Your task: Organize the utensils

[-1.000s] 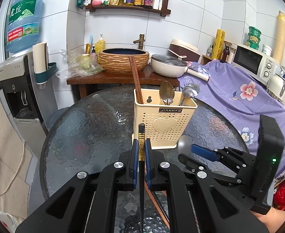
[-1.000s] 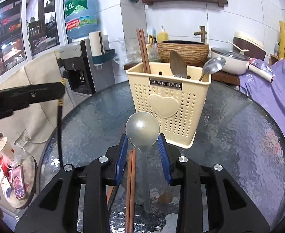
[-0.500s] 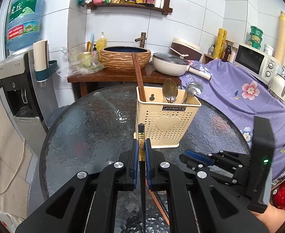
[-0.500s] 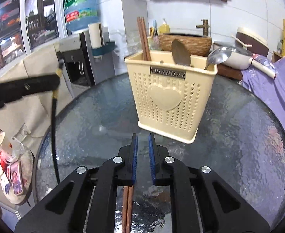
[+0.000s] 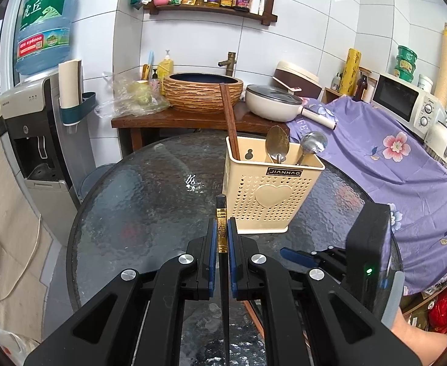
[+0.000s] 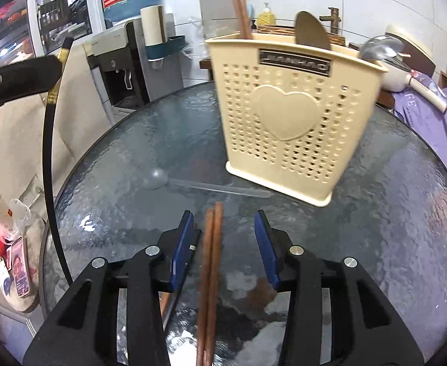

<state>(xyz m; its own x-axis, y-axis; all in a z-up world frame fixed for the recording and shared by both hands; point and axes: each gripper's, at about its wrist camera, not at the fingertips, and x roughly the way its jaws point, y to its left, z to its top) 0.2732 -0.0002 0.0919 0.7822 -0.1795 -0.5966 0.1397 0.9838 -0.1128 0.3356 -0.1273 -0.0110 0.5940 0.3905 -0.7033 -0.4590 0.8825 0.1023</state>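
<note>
My left gripper (image 5: 221, 238) clamps a black chopstick (image 5: 222, 228); only right wrist view shows my right gripper (image 6: 223, 238) wide open over brown chopsticks (image 6: 209, 268), clear spoon (image 6: 193, 184) beside holder (image 6: 287, 113).

You have one cream utensil holder (image 6: 293, 116) on the bench, holding two brown chopsticks (image 5: 230, 122) and two metal spoons (image 5: 277, 146). One black chopstick (image 5: 222, 238) sits clamped in your left tool. Two brown chopsticks (image 6: 209, 274) and one translucent spoon (image 6: 199, 184) lie on the glass.

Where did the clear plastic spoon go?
In the right wrist view, the clear spoon lies flat on the glass table, just left of the cream holder.
</note>
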